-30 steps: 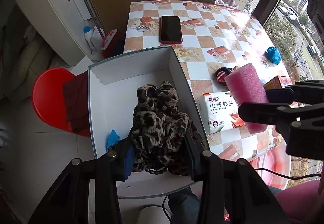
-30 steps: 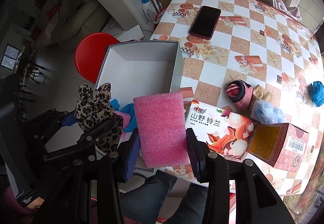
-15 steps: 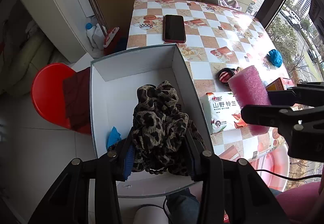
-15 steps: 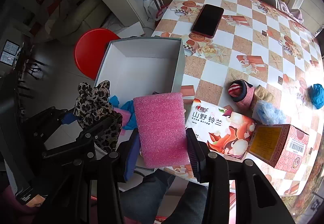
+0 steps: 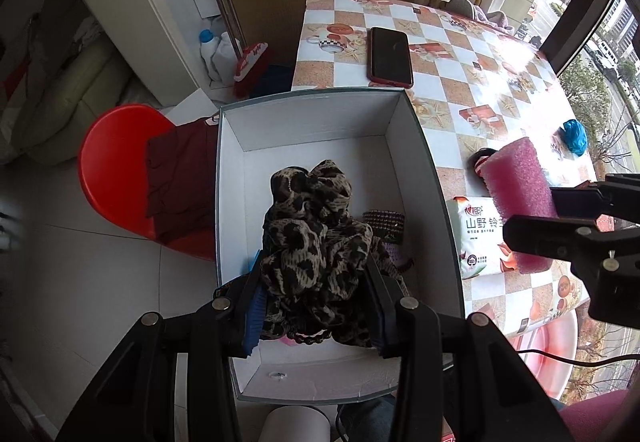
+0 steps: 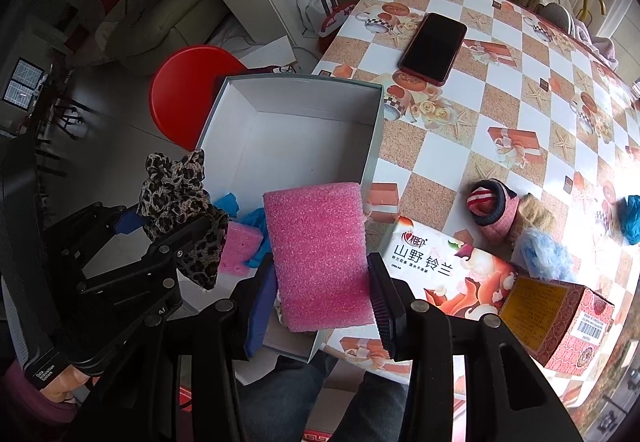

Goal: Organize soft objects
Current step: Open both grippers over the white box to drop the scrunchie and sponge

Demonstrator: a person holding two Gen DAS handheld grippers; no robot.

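Note:
A leopard-print cloth (image 5: pixel 312 226) hangs bunched between the fingers of my left gripper (image 5: pixel 314 276), which is shut on it above the open white box (image 5: pixel 320 114). My right gripper (image 6: pixel 322 282) is shut on a pink foam sponge (image 6: pixel 318 254), held over the box's right wall (image 6: pixel 370 166) by the table edge. The right wrist view shows the left gripper (image 6: pixel 160 242) and its cloth (image 6: pixel 176 198) at the left. The right gripper (image 5: pixel 560 218) and its sponge (image 5: pixel 516 194) appear at the right of the left wrist view. A smaller pink sponge (image 6: pixel 240 248) and a blue rag (image 6: pixel 256 222) lie in the box.
On the checked table lie a phone (image 6: pixel 434 42), a tissue pack (image 6: pixel 440 274), a red carton (image 6: pixel 560 318), a pink slipper sock (image 6: pixel 494 206), a pale blue fluffy piece (image 6: pixel 542 254) and a blue bundle (image 5: pixel 575 136). A red stool (image 5: pixel 116 158) stands left of the box.
In the left wrist view the box and table have slid to the right, so the cloth now hangs nearer the box's middle. Both grips are unchanged.

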